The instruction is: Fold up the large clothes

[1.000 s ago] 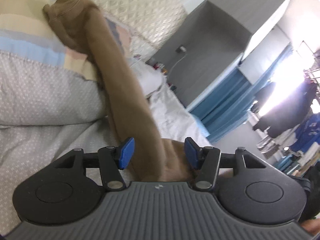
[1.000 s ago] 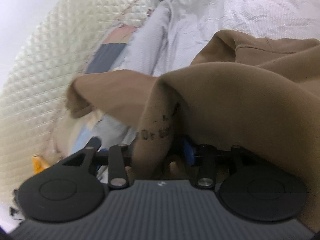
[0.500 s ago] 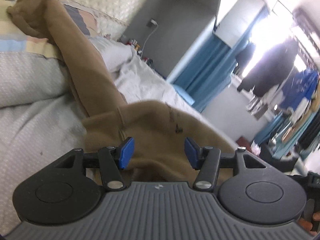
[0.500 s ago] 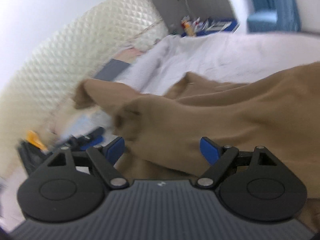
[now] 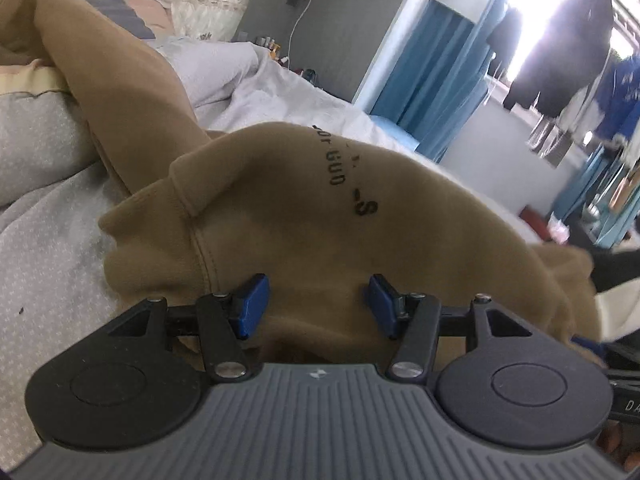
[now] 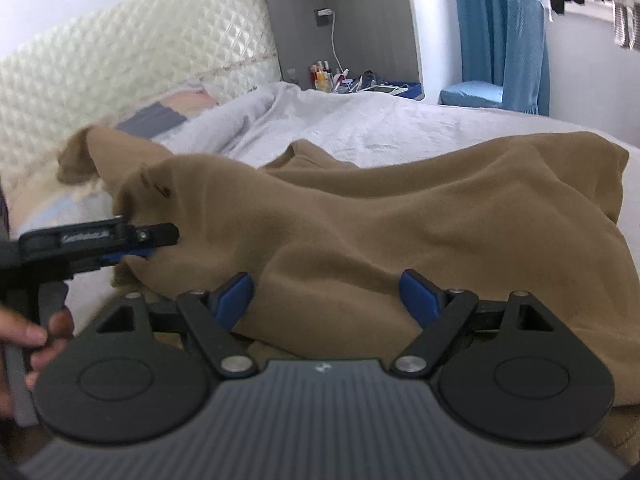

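Black print partly readable as "GOO" and "S" marks the tan fleece sweatshirt (image 5: 320,216) lying bunched on the white bed (image 6: 400,128), with both left claw (image 5: 316,306) and right claw (image 6: 326,300) spread wide over its fabric.

Black claws (image 5: 316,304) (image 6: 328,300), blue pads, silver pivot screws, ribbed grey housing.

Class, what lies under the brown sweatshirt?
The brown fleece sweatshirt lies on the pale grey bedspread; one sleeve drapes over a pillow. Whatever is beneath its bulk is covered.
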Tool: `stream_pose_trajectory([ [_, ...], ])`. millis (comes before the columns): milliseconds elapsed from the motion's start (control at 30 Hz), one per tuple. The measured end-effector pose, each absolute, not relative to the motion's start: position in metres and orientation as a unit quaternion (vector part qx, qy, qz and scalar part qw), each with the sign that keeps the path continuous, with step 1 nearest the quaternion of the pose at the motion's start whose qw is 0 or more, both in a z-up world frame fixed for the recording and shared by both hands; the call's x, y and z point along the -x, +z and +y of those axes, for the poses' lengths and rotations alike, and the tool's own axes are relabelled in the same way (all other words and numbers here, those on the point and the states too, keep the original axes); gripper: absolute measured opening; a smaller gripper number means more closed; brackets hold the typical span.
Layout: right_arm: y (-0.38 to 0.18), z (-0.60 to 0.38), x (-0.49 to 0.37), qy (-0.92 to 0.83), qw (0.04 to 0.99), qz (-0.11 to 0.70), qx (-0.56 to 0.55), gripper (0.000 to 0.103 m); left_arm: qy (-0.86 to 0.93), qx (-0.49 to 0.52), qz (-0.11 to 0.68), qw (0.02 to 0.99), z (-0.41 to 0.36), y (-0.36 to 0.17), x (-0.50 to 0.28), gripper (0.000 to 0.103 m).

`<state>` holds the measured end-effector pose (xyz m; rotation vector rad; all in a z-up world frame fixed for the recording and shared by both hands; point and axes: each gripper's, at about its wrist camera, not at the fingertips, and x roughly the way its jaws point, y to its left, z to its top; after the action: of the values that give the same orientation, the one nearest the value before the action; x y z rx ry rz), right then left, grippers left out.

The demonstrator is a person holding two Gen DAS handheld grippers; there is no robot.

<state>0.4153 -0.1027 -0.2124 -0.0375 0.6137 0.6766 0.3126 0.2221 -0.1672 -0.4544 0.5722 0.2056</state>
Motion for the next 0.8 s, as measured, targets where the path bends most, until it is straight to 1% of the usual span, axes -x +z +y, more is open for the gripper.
stream_pose_trajectory([
  [67, -0.221, -0.097, -0.416, 0.319, 0.902, 0.288, 0.033, 0.085, 0.101, 0.223, 0.286, 0.926, 0.224, -0.170, -0.316, 0.062],
  [233, -0.236, -0.085, -0.421, 0.306, 0.909, 0.279, 0.039, 0.091, 0.101, 0.250, 0.305, 0.913, 0.238, -0.183, -0.327, 0.063],
  [333, -0.236, -0.085, -0.420, 0.303, 0.911, 0.276, 0.040, 0.091, 0.098, 0.249, 0.303, 0.915, 0.240, -0.183, -0.330, 0.064],
  [500, -0.224, -0.099, -0.409, 0.305, 0.912, 0.272, 0.028, 0.091, 0.092, 0.242, 0.294, 0.920, 0.237, -0.168, -0.322, 0.064],
  [567, -0.214, -0.105, -0.401, 0.304, 0.912, 0.275, 0.018, 0.091, 0.092, 0.211, 0.271, 0.934, 0.230, -0.152, -0.313, 0.064],
  [700, -0.196, -0.122, -0.383, 0.297, 0.914, 0.277, -0.014, 0.087, 0.070, 0.173, 0.226, 0.956, 0.216, -0.127, -0.301, 0.065],
  [733, -0.195, -0.125, -0.381, 0.292, 0.915, 0.279, -0.020, 0.082, 0.064, 0.173, 0.222, 0.958, 0.214, -0.124, -0.302, 0.065],
  [767, -0.194, -0.127, -0.380, 0.282, 0.916, 0.284, -0.024, 0.079, 0.058, 0.175, 0.222, 0.958, 0.212, -0.123, -0.304, 0.065],
  [800, -0.193, -0.130, -0.380, 0.269, 0.918, 0.289, -0.030, 0.072, 0.054, 0.173, 0.225, 0.957, 0.209, -0.122, -0.307, 0.065],
])
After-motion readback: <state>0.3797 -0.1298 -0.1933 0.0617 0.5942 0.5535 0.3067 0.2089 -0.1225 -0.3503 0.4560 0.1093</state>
